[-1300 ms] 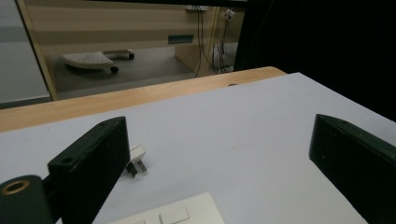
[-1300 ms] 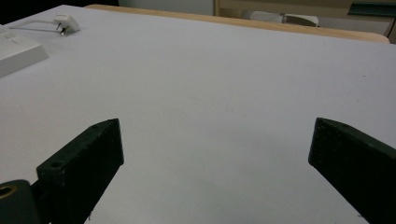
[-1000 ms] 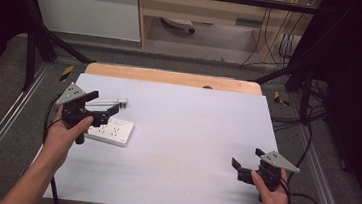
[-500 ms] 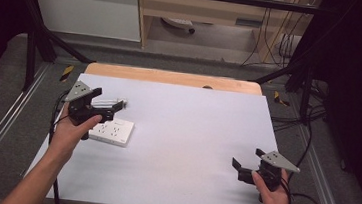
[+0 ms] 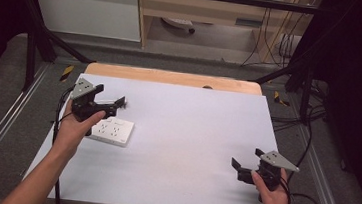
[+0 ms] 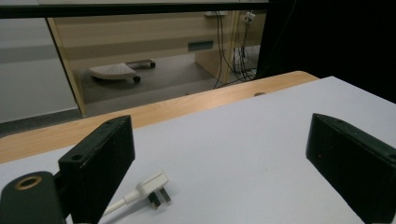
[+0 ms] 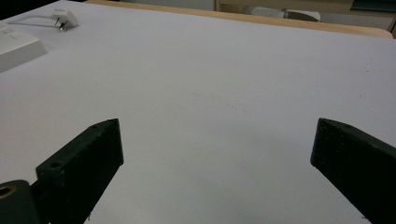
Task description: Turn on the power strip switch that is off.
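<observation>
We hold the left gripper (image 5: 118, 104) above the table's (image 5: 191, 133) left side, jaws wide and empty, aimed toward the plug (image 6: 152, 185), which lies flat on the white surface just ahead of the near jaw with its cord running off to the left. The power strip (image 5: 112, 130) sits just beside our left hand. The right gripper (image 5: 246, 164) hovers well apart at the near right, jaws wide too, gripping nothing. We judge the risk is in the pickup: closing off-centre could pinch the cord or the prongs rather than the plug's body, so the plug twists or skids, and the cord might drag the strip.
</observation>
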